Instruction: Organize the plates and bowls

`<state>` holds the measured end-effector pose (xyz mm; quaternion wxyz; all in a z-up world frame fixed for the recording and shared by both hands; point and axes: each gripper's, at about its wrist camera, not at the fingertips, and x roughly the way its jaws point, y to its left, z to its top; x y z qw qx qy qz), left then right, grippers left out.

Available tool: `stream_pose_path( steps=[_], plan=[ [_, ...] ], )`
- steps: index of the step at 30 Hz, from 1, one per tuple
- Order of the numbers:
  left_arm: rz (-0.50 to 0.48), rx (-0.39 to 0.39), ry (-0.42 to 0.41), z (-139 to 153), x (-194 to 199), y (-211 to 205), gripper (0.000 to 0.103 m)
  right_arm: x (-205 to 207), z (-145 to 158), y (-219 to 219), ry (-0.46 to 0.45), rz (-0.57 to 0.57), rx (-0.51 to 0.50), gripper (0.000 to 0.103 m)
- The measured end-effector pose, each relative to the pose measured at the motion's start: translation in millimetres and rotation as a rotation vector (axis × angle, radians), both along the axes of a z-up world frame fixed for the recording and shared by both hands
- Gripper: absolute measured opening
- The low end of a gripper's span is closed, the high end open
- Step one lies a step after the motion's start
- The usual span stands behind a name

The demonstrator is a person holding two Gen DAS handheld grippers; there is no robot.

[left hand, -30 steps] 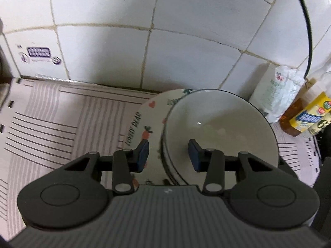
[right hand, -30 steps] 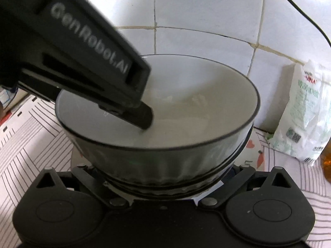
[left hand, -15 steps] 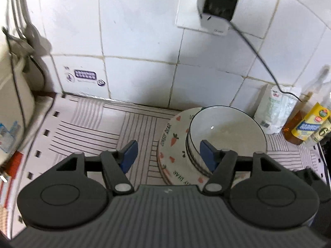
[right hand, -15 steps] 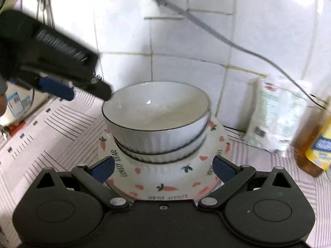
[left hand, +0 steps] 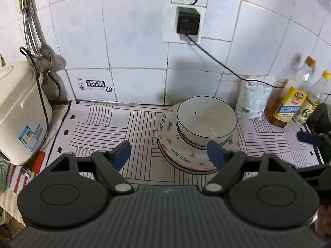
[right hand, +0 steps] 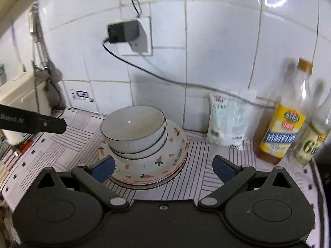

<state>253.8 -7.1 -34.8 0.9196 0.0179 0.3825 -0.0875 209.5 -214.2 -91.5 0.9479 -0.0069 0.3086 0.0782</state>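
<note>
Task looks basically done: two ribbed white bowls (right hand: 134, 132) nested inside each other, sitting on the carrot-print plates (right hand: 165, 165), one stack on the striped desk (left hand: 99, 130) near the tiled wall. Left claw (left hand: 168, 154) spread wide, empty, stack just ahead toward its right finger. Right claw (right hand: 163, 166) also wide, empty, stack ahead on its left side. No loose dishes visible. Plate count unclear, rims overlap. Desk edges cut off; bottles (right hand: 281, 128) at right blurred.
</note>
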Motion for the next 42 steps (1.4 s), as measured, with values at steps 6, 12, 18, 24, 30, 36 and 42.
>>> stream_pose_path(
  steps=[6,12,18,24,30,36,42],
  plan=[
    [-0.023,0.011,0.026,15,-25,-2,0.086,-19,23,-11,-0.008,-0.033,-0.002,0.102],
    [0.008,0.022,0.028,31,-48,-5,0.086,-29,43,-27,0.065,-0.105,0.075,0.102],
    [0.063,0.105,0.050,37,-60,-10,0.095,-47,57,-41,0.169,-0.142,0.100,0.102],
    [0.067,0.135,0.064,35,-83,-12,0.095,-83,70,-42,0.146,-0.159,0.048,0.102],
    [0.056,0.151,0.057,40,-114,-20,0.095,-119,79,-42,0.105,-0.177,0.053,0.102],
    [0.071,0.151,0.023,51,-144,-23,0.095,-149,81,-40,0.073,-0.178,0.038,0.102],
    [0.084,0.134,0.007,57,-171,-18,0.095,-175,81,-39,0.027,-0.155,0.077,0.102]
  ],
)
